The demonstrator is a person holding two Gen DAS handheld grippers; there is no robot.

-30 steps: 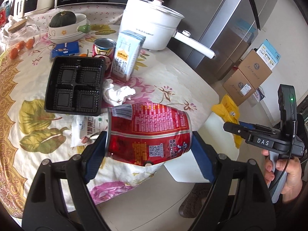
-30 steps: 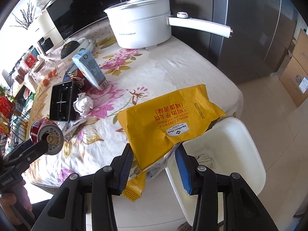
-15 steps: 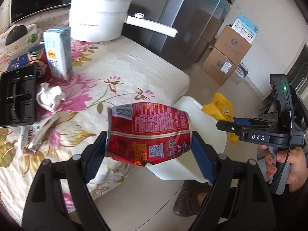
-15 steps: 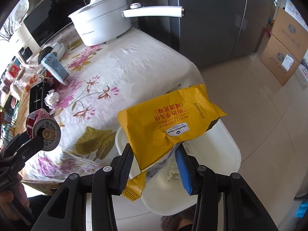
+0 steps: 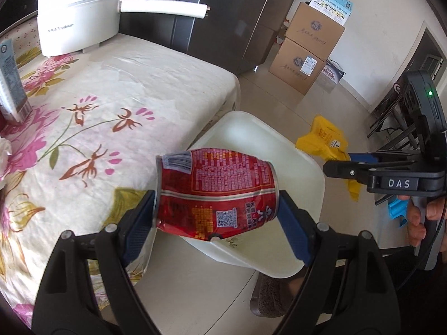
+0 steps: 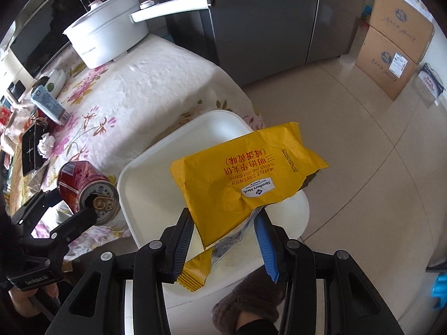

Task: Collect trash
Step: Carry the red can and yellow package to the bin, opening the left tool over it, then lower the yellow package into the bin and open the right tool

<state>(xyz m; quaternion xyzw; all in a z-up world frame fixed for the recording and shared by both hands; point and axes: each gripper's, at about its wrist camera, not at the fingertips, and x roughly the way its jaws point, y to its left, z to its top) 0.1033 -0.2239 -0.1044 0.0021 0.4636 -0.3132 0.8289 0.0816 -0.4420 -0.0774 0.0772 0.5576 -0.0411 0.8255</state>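
My left gripper [image 5: 216,220] is shut on a dented red drink can [image 5: 216,192], held sideways over the near edge of a white bin [image 5: 307,167] beside the table. The can and left gripper also show in the right wrist view [image 6: 83,192]. My right gripper [image 6: 223,237] is shut on a yellow waffle sandwich wrapper [image 6: 245,173], held above the white bin [image 6: 139,184]. The wrapper shows in the left wrist view [image 5: 324,139] at the right gripper's fingers.
The table with a floral cloth [image 5: 111,97] carries a white pot with a long handle [image 5: 78,14], a milk carton [image 6: 49,103], a black tray [image 6: 32,150] and crumpled paper [image 6: 46,145]. Cardboard boxes [image 5: 307,50] stand on the tiled floor by a steel fridge [image 6: 265,14].
Both grippers have moved off the table to over the white bin, carrying the can and the wrapper. The table items have shifted left in both views.
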